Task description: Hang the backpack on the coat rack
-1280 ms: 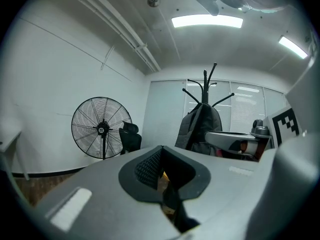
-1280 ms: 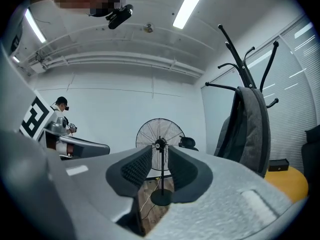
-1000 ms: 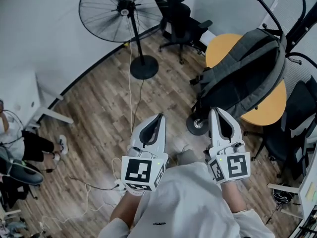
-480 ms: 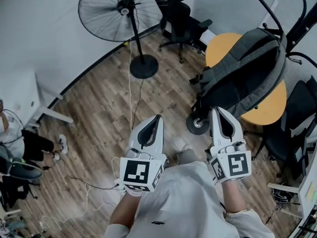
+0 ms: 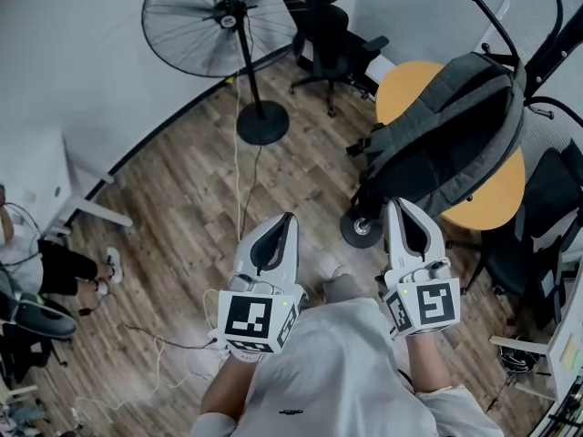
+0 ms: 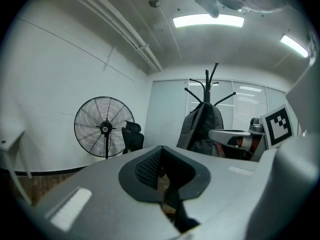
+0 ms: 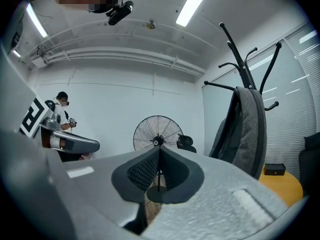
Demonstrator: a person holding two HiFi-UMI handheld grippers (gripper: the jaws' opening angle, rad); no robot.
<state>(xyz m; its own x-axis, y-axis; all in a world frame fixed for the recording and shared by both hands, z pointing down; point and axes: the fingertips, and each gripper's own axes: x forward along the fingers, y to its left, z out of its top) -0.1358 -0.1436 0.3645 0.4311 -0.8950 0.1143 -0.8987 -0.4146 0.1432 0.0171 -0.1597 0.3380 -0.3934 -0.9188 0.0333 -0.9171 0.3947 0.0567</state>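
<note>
left tongs [image 5: 290, 215] clenched, nothing between them. right tongs [image 5: 394, 203] clenched too, empty. both sit over the wood floor [image 5: 182, 198], apart from the backpack [image 5: 455, 135]. the backpack hangs on the coat rack [image 7: 240, 59], beside a round yellow worktop [image 5: 496, 203]. only the head view shows the cord [image 5: 242, 167] trailing past the fan [image 5: 223, 16]. only the gripper views show the ceiling lights [image 7: 192, 4]. the right gripper view also shows a person [image 7: 62, 111] by the wall.

One backpack [image 5: 455, 126], one coat rack [image 6: 216, 81], one fan [image 5: 230, 12] — two grippers [image 5: 291, 215] [image 5: 393, 203]
</note>
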